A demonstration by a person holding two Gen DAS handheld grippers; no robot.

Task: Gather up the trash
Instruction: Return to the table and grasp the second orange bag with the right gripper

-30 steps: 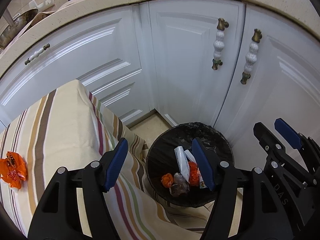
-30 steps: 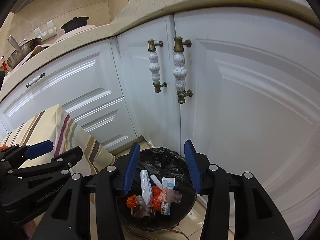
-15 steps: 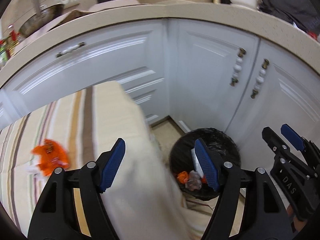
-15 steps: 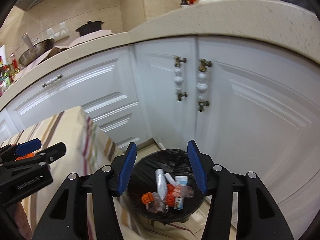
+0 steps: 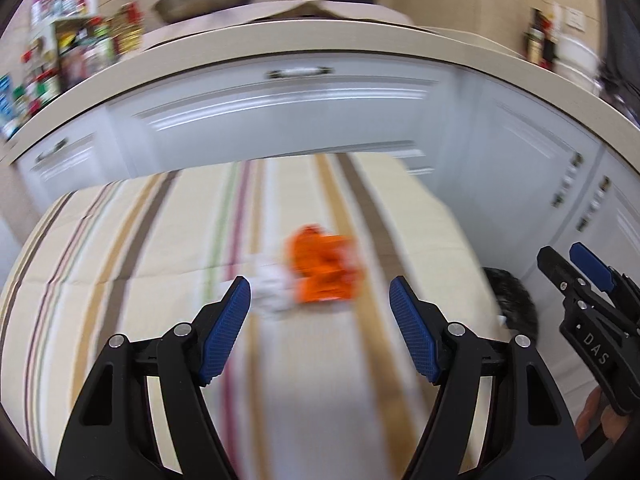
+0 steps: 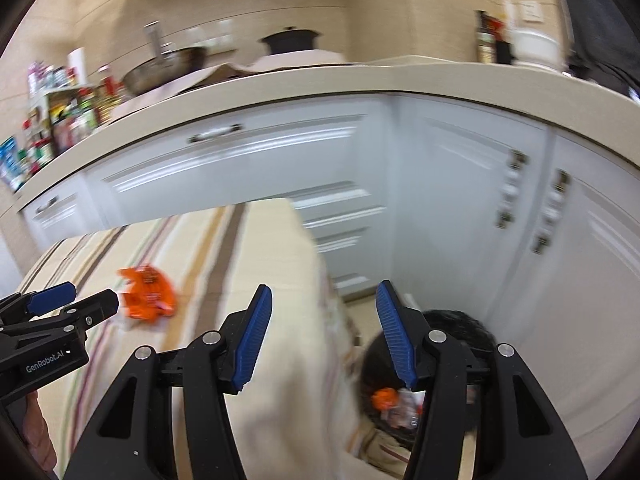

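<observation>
Both grippers' fingers gape, empty — orange wrapper (image 5: pixel 324 268) lies on the tablecloth (image 5: pixel 132 248) just beyond the left gripper (image 5: pixel 320 328).

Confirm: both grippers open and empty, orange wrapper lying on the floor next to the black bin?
Not quite. The orange wrapper lies on the striped tablecloth, not on the floor; the left wrist view shows it ahead of the left gripper. The rest holds: the right gripper is open and empty too, and the black bin stands on the floor beside the table.
</observation>
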